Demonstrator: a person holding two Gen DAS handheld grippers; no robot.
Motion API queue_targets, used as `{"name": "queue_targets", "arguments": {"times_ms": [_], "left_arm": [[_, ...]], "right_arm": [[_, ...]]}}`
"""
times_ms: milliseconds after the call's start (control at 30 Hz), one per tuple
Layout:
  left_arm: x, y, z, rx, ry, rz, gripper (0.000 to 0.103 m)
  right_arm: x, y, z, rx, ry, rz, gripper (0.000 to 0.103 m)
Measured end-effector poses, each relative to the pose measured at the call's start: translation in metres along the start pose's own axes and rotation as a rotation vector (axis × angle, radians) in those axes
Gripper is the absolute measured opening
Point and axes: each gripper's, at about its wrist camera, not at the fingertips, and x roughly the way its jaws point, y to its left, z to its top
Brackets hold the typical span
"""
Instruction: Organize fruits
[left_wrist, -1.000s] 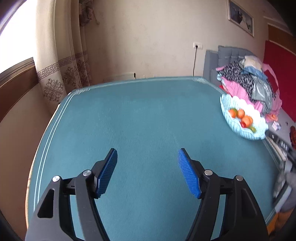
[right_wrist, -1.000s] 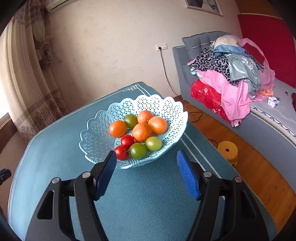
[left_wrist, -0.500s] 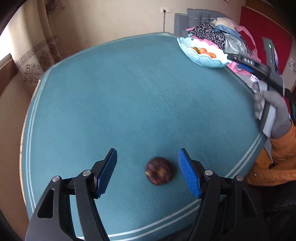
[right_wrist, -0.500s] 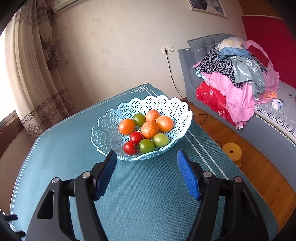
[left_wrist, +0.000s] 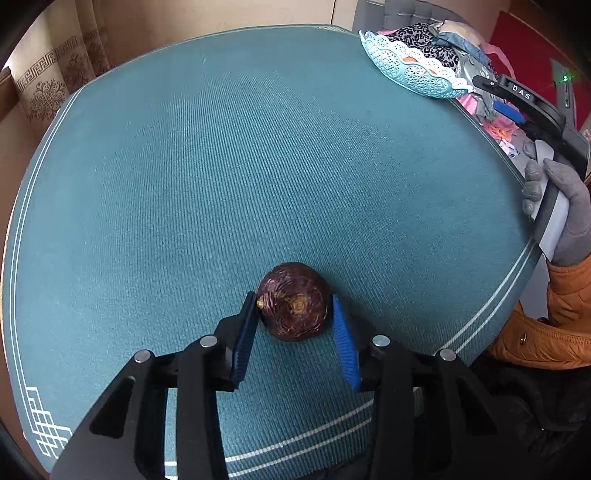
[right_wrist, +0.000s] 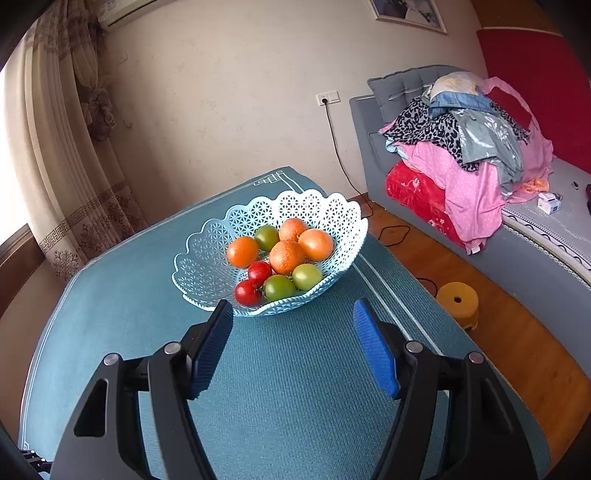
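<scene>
A dark purple round fruit (left_wrist: 293, 301) lies on the teal tablecloth (left_wrist: 240, 166) near the front edge. My left gripper (left_wrist: 294, 306) has closed around it, both blue pads touching its sides. A light blue lattice basket (right_wrist: 207, 266) holds several orange, green and red fruits (right_wrist: 286, 256). It also shows in the left wrist view (left_wrist: 413, 70) at the far right table edge. My right gripper (right_wrist: 293, 314) is open and empty, just in front of the basket. It appears in the left wrist view (left_wrist: 524, 99), held by a gloved hand.
A grey sofa piled with clothes (right_wrist: 469, 147) stands right of the table. A yellow stool (right_wrist: 458, 301) sits on the wooden floor. Curtains (right_wrist: 74, 147) hang at the left. The table's front edge (left_wrist: 332, 435) is close to my left gripper.
My left gripper has swung down toward the table's front, moved onto the purple fruit and closed on it. My right gripper has drawn back slightly from the basket and stays open.
</scene>
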Motion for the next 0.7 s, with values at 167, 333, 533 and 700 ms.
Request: {"name": "queue_targets", "arguments": {"times_ms": [167, 333, 533, 700], "left_arm": [[-0.006, -0.005, 0.022, 0.023, -0.050, -0.002, 0.041], [-0.017, -0.029, 0.073, 0.080, -0.157, -0.021, 0.041], [-0.025, -0.073, 0.146, 0.164, -0.296, -0.056, 0.041], [-0.019, -0.109, 0.196, 0.208, -0.346, -0.095, 0.041]], "right_arm": [[0.004, -0.003, -0.002, 0.008, 0.014, -0.003, 0.068], [0.008, -0.005, -0.002, 0.011, 0.025, -0.003, 0.068], [0.011, -0.016, -0.001, 0.034, 0.033, -0.009, 0.068], [0.013, -0.023, 0.000, 0.052, 0.038, -0.011, 0.068]]}}
